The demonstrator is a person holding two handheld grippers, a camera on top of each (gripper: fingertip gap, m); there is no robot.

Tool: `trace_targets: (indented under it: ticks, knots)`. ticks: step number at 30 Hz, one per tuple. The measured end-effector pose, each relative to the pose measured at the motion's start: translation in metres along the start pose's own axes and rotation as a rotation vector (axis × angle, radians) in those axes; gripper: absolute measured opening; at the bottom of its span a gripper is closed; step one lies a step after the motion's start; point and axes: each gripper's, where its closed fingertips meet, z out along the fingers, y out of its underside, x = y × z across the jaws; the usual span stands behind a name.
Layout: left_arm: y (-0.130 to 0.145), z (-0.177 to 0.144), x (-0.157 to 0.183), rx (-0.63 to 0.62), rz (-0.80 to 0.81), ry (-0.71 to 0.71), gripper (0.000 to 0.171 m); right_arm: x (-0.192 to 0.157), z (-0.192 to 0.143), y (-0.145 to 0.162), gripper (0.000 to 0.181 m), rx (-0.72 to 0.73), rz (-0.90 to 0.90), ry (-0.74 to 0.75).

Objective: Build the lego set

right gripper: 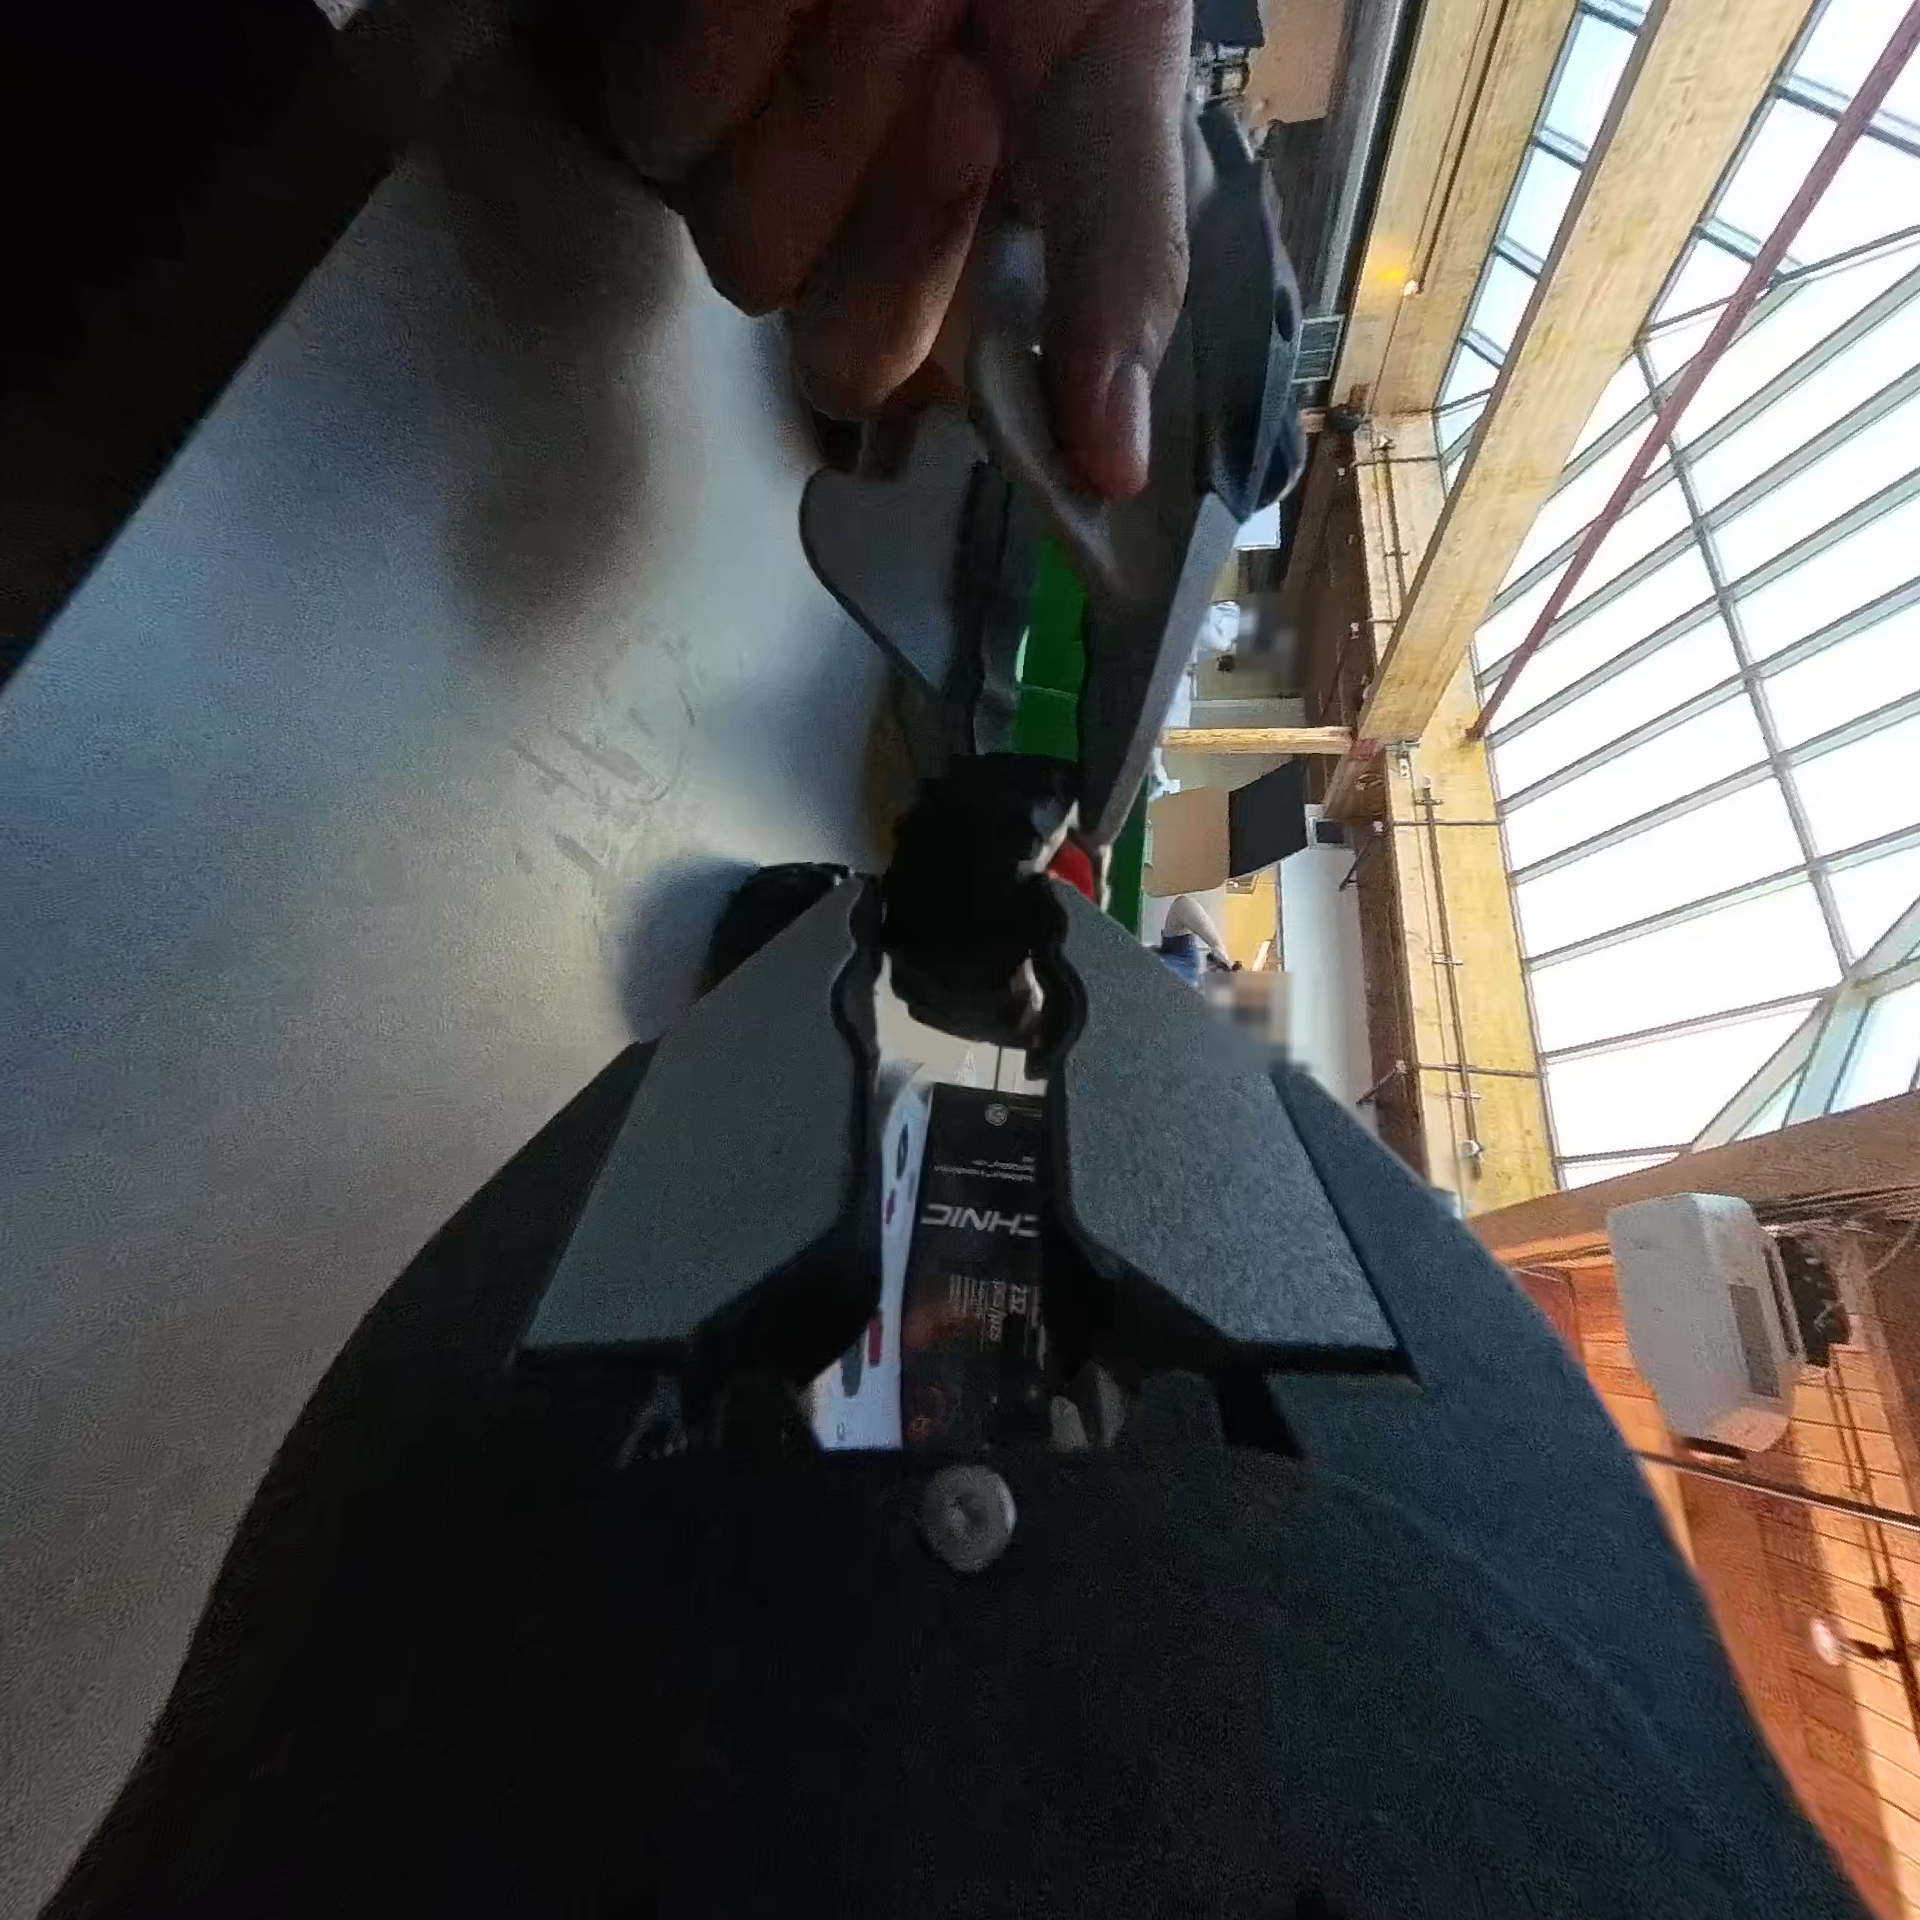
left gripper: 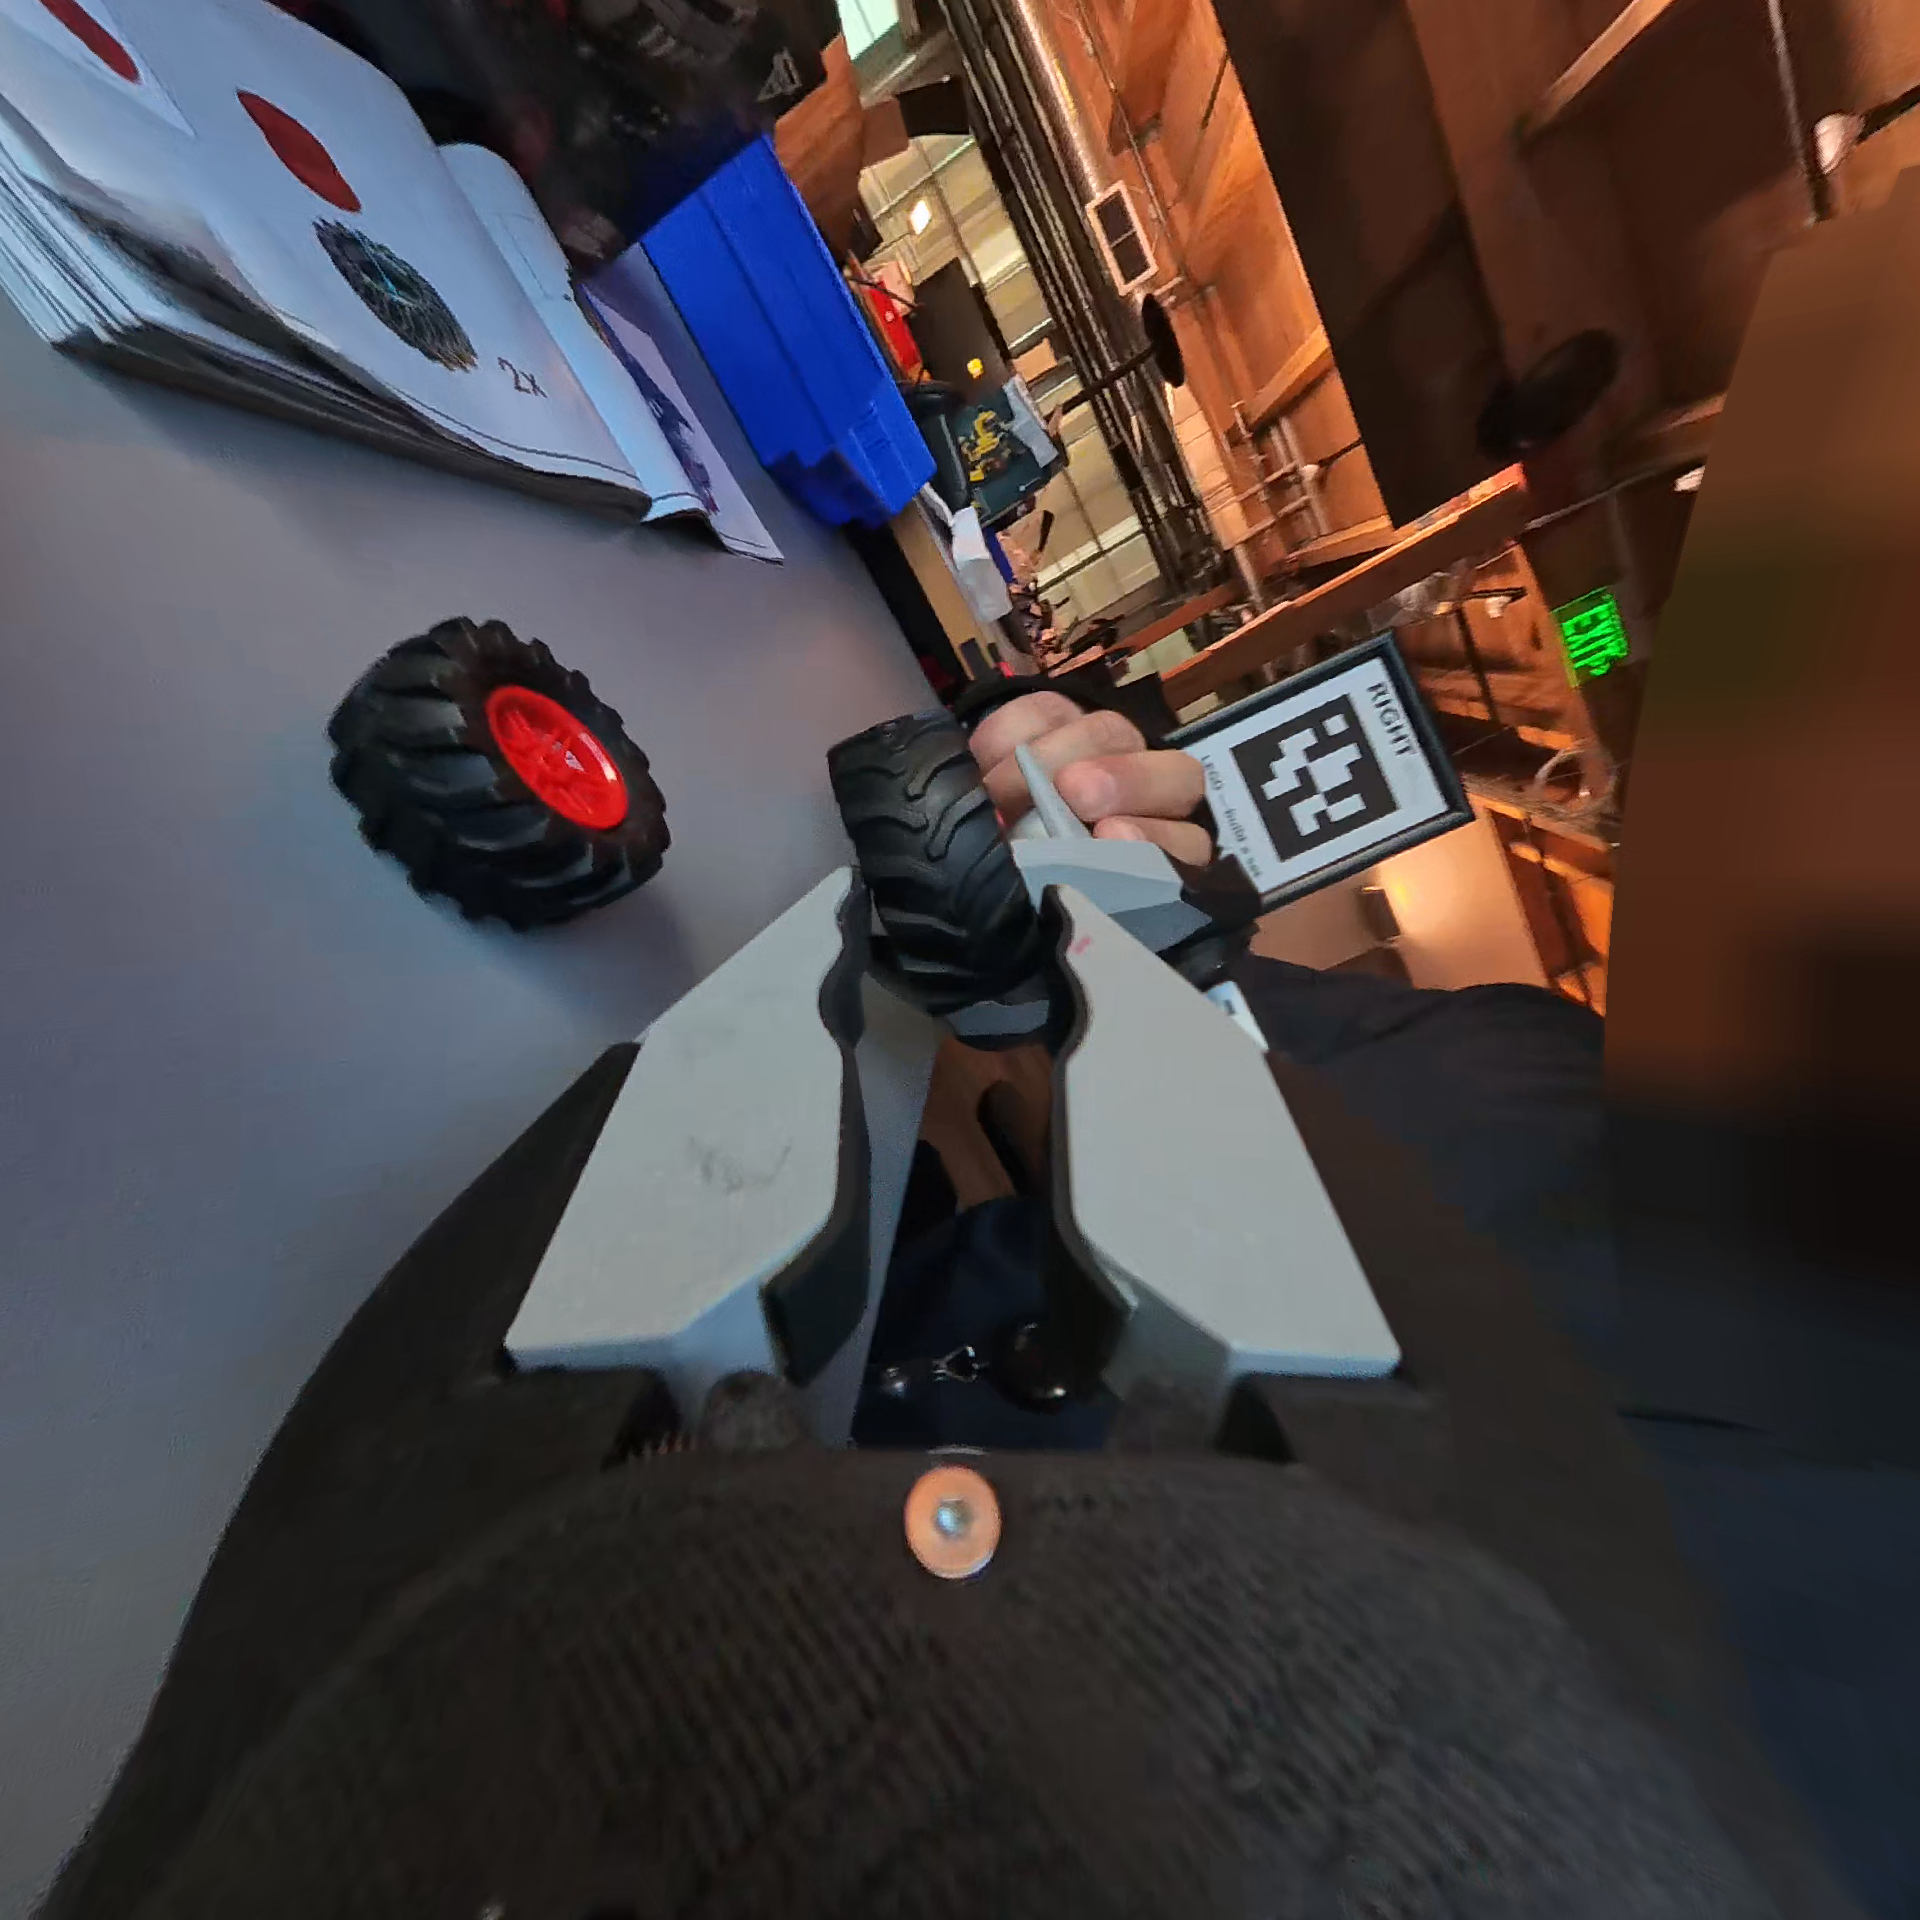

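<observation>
Left gripper jaws clamp the black tyre mid-air; right gripper jaws pinch the same tyre from the opposite side. Red hub barely visible. Risk: opposed pull twists the rubber, tyre pops free. Finished wheel sits on the desk.

Large workshop hall: exposed timber beams, ducting, glazed roof, grey worktable.
</observation>
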Motion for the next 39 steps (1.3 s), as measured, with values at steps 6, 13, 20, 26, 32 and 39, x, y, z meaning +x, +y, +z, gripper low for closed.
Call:
trace_targets:
  ticks: [6,13,20,26,32,39]
  knots:
    - [0.003,-0.011,-0.016,-0.105,0.128,-0.121,0.025,0.002,-0.012,-0.001,0.020,0.081,0.527,-0.159]
    - [0.003,-0.012,0.005,-0.143,0.205,-0.015,0.023,0.017,-0.009,-0.006,0.045,0.264,1.544,-0.576]
    - [0.004,-0.014,0.014,-0.097,0.195,0.084,0.022,0.021,-0.003,-0.005,0.031,0.418,1.668,-0.602]
    - [0.006,-0.011,0.022,-0.086,0.181,0.140,0.022,0.019,-0.002,-0.011,0.028,0.491,1.665,-0.651]
    - [0.009,-0.008,0.025,-0.093,0.205,0.151,0.022,0.021,-0.003,-0.015,0.027,0.511,1.694,-0.681]
    - [0.010,-0.010,0.024,-0.094,0.382,0.050,0.023,0.022,-0.003,-0.011,0.023,0.500,1.865,-0.736]
